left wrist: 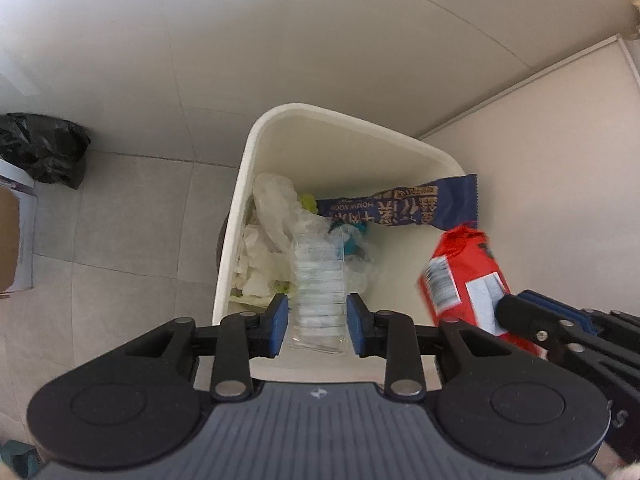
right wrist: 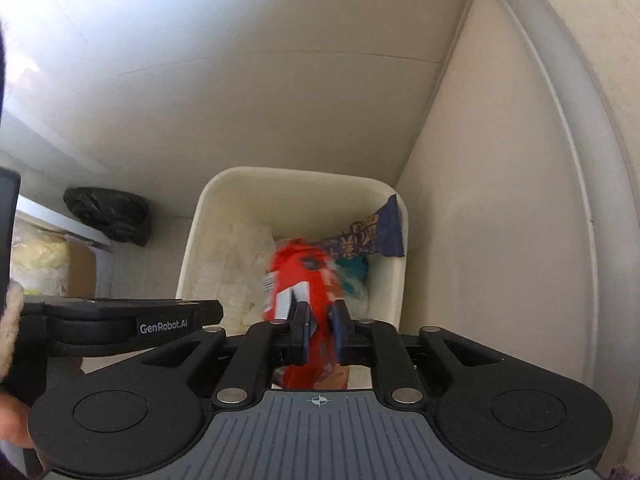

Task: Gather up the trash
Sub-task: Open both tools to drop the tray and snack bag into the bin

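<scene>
A white bin (left wrist: 240,200) stands on the floor in a corner, with tissues, clear plastic and a blue snack wrapper (left wrist: 400,210) inside. My left gripper (left wrist: 317,316) points down over it. A clear plastic bottle (left wrist: 318,280) sits between its blue pads with a sliver of gap on each side, so the jaws stand open. My right gripper (right wrist: 322,312) hangs over the same bin (right wrist: 192,232). A red snack packet (right wrist: 300,276) is between its pads, blurred and slipping down. In the left wrist view the red packet (left wrist: 460,276) shows at the right.
A black rubbish bag (left wrist: 44,152) lies on the grey floor tiles to the left, next to a cardboard box (left wrist: 8,240). White walls close in behind the bin and on its right (right wrist: 480,240). A hand (right wrist: 12,428) holds the left gripper.
</scene>
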Motion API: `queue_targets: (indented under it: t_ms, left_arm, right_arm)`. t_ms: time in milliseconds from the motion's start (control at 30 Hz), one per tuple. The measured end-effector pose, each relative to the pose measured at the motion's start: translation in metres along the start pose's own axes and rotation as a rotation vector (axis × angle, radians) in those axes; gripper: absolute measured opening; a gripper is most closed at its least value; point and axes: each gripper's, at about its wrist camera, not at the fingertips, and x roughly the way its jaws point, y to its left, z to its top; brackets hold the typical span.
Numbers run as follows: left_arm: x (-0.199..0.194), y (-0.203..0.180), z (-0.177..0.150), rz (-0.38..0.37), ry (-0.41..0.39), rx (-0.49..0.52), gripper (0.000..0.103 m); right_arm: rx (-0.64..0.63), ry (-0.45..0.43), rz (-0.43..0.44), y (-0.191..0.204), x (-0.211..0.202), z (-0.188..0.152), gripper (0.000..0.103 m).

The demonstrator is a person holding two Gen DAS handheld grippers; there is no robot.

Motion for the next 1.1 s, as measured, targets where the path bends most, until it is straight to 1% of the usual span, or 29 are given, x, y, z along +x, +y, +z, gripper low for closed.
queue_targets:
  t_ms: [33, 67, 133, 200, 533, 833, 900, 933, 967, 1100]
  left_arm:
    - [0.001, 0.000, 0.000, 0.001, 0.000, -0.002, 0.048]
    - [0.001, 0.000, 0.000, 0.000, -0.001, -0.003, 0.050]
    - [0.002, 0.000, 0.000, -0.002, -0.002, 0.001, 0.051]
    - [0.003, -0.001, -0.001, 0.001, 0.001, 0.003, 0.051]
    - [-0.003, -0.002, -0.002, -0.001, -0.011, 0.006, 0.051]
    - [-0.022, -0.004, -0.004, -0.005, -0.035, 0.013, 0.054]
    - [-0.027, -0.004, -0.005, -0.003, -0.041, 0.015, 0.054]
    - [-0.030, -0.004, -0.005, 0.000, -0.045, 0.016, 0.055]
    - [-0.033, -0.004, -0.005, 0.004, -0.049, 0.015, 0.055]
    - [-0.044, -0.003, -0.007, 0.011, -0.064, 0.017, 0.060]
  right_arm:
    - [0.012, 0.006, 0.003, 0.000, -0.001, 0.001, 0.016]
    - [0.026, 0.012, 0.009, 0.000, -0.003, 0.002, 0.021]
    - [0.042, 0.017, 0.016, -0.004, -0.005, 0.002, 0.028]
    - [0.039, 0.017, 0.012, -0.005, -0.006, 0.002, 0.030]
    - [0.029, 0.019, 0.012, -0.003, -0.008, 0.002, 0.030]
    - [0.029, -0.005, 0.020, -0.001, -0.025, 0.002, 0.031]
    - [0.027, -0.013, 0.024, 0.000, -0.032, 0.001, 0.033]
    - [0.026, -0.018, 0.025, 0.001, -0.035, 0.000, 0.038]
    - [0.025, -0.025, 0.026, 0.003, -0.038, 0.000, 0.040]
    - [0.017, -0.042, 0.036, 0.006, -0.052, -0.003, 0.041]
